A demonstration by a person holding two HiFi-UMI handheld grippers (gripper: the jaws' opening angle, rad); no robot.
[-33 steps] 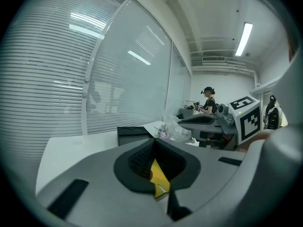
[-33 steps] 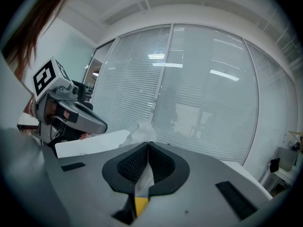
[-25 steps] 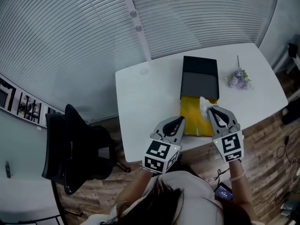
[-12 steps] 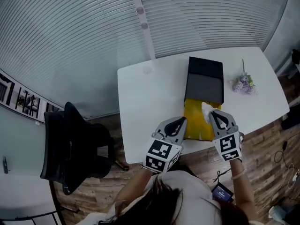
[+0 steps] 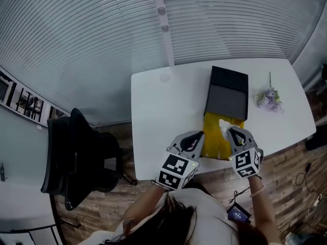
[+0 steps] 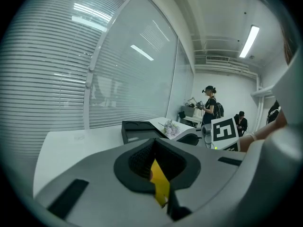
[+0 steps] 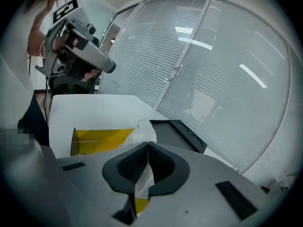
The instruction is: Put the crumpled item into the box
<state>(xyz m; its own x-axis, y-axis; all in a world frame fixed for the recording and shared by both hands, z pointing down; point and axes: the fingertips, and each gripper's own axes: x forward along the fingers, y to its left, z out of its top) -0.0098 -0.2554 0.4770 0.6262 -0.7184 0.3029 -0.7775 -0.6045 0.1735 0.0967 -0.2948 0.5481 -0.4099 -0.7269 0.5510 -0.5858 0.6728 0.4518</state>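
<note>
A white crumpled paper (image 5: 224,126) hangs over the open yellow box (image 5: 215,143), and my right gripper (image 5: 233,132) is shut on it. In the right gripper view the crumpled paper (image 7: 143,132) sticks up from between the closed jaws of the right gripper (image 7: 143,170), with the yellow box (image 7: 102,139) just below and to the left. My left gripper (image 5: 196,137) is at the box's left side. In the left gripper view the left gripper (image 6: 158,173) is shut on a yellow edge of the box (image 6: 160,184).
A black lid or tray (image 5: 228,92) lies right behind the yellow box on the white table (image 5: 163,111). A small bunch of pale flowers (image 5: 269,97) rests at the right of the table. A black office chair (image 5: 76,157) stands to the left, by the window blinds.
The head view has drifted, so the table sits a little lower and to the right. Both grippers keep their holds over the yellow box, nearly where they were.
</note>
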